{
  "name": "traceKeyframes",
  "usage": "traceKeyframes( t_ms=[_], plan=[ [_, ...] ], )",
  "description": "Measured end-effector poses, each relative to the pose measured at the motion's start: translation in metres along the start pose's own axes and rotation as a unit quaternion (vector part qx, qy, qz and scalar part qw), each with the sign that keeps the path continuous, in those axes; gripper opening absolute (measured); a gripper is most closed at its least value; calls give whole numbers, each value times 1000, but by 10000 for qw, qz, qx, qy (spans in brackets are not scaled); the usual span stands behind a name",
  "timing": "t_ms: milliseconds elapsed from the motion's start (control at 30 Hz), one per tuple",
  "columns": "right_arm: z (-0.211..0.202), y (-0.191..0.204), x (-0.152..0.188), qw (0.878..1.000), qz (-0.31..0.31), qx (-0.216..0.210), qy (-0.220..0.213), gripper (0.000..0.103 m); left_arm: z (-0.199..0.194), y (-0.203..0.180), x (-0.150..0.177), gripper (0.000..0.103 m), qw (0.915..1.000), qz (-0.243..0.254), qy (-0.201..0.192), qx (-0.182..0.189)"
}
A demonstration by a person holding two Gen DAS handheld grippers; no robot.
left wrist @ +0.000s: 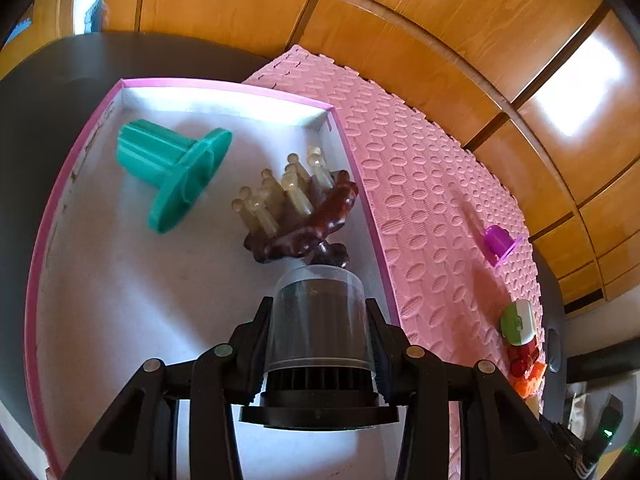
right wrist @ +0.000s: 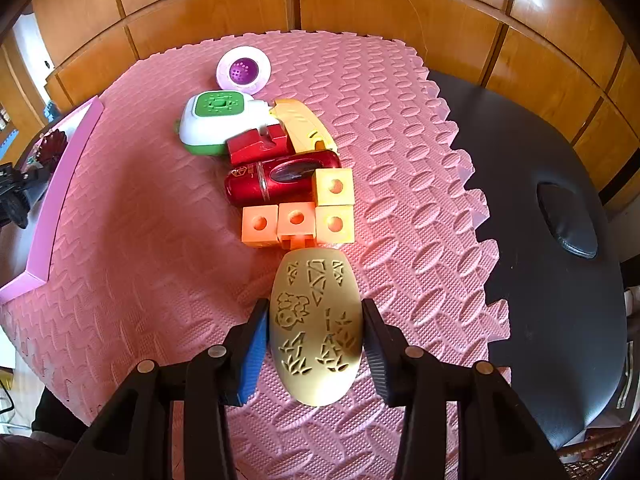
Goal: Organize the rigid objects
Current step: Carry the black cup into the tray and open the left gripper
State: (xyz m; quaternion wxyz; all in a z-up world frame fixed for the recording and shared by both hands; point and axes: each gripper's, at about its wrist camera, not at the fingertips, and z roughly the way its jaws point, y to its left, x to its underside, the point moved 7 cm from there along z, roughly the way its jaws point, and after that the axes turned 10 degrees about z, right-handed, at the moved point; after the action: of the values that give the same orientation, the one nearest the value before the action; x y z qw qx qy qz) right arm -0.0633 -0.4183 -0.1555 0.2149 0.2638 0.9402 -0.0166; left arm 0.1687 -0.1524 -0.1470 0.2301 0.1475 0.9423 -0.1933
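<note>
My left gripper [left wrist: 320, 312] is shut on a black cylinder with a clear cap [left wrist: 320, 328] and holds it over the pink-rimmed white box [left wrist: 100, 280]. In the box lie a teal flanged spool [left wrist: 172, 172] and a brown scalp massager with pale prongs [left wrist: 296, 208]. My right gripper [right wrist: 316, 320] is shut on a yellow carved egg-shaped object [right wrist: 316, 328] just above the pink foam mat [right wrist: 140, 240]. Ahead of it sit orange and yellow cubes [right wrist: 298, 222], a red bottle [right wrist: 276, 180], a red block [right wrist: 260, 146], a yellow piece [right wrist: 304, 124], a white-green device [right wrist: 212, 124] and a purple-white disc [right wrist: 244, 70].
The mat lies on a black padded table [right wrist: 560, 240] with wooden panels [right wrist: 360, 0] behind. The box rim [right wrist: 60, 184] shows at the left in the right wrist view. In the left wrist view a purple cap [left wrist: 500, 242] and the toy pile [left wrist: 520, 340] lie on the mat.
</note>
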Motion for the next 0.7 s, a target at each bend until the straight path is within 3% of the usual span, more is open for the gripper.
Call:
traceKeyframes(
  t_ms=[700],
  plan=[
    [0,2,-1,10000,-55,-12,-28,47,5,-10,-3,44,9997,228,-9,-73]
  ],
)
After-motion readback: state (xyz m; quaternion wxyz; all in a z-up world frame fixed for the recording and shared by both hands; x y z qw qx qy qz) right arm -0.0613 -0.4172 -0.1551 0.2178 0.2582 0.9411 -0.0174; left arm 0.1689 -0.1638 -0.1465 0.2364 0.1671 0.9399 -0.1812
